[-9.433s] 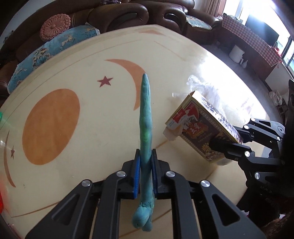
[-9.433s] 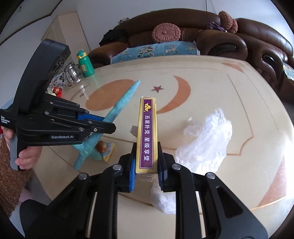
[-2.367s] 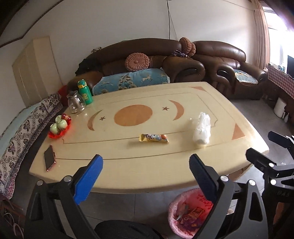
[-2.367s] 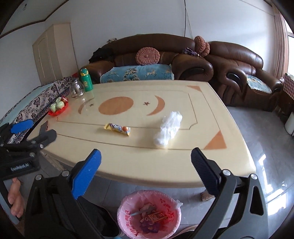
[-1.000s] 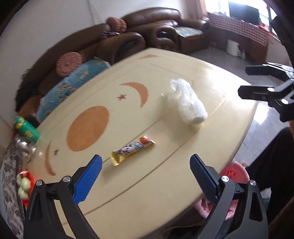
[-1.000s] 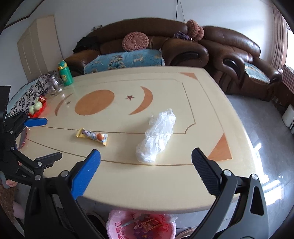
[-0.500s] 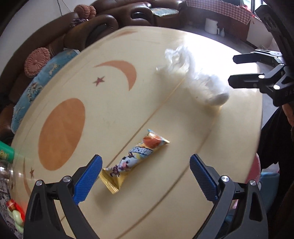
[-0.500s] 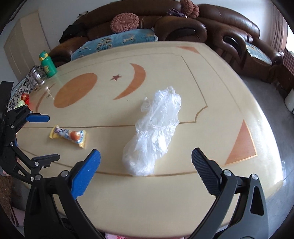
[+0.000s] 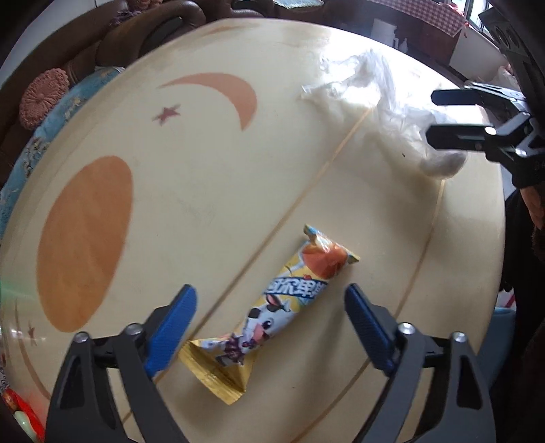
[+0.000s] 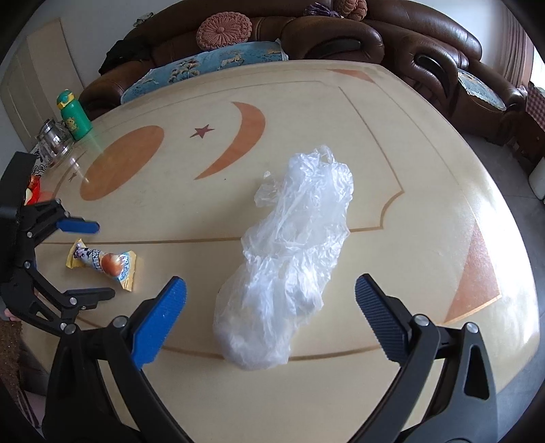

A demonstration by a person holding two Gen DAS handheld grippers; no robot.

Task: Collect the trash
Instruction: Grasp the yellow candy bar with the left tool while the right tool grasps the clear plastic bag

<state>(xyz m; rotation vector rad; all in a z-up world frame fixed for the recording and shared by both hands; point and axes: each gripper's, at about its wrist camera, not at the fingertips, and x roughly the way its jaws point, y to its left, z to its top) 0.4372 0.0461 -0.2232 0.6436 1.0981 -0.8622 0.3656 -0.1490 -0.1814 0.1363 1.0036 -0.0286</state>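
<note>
A yellow snack wrapper [image 9: 272, 308] with a cartoon cow lies flat on the cream table [image 9: 204, 177]. My left gripper [image 9: 269, 300] is open, its blue pads on either side of the wrapper's middle, just above the table. A crumpled clear plastic bag [image 10: 289, 259] lies further right. My right gripper [image 10: 270, 289] is open, its pads straddling the bag's near end. The wrapper [image 10: 102, 260] and the left gripper [image 10: 85, 259] also show at the left of the right wrist view. The bag [image 9: 385, 112] and the right gripper [image 9: 432, 116] show at the top right of the left wrist view.
A green bottle [image 10: 73, 114] and a glass jar [image 10: 52, 143] stand at the table's far left corner. A brown sofa [image 10: 306, 30] with a round pink cushion [image 10: 223, 32] runs behind the table. The table's front edge [image 10: 306, 409] is close below my right gripper.
Both grippers have moved down and forward to the table. The left one now straddles the snack wrapper and the right one straddles the plastic bag. Both remain open.
</note>
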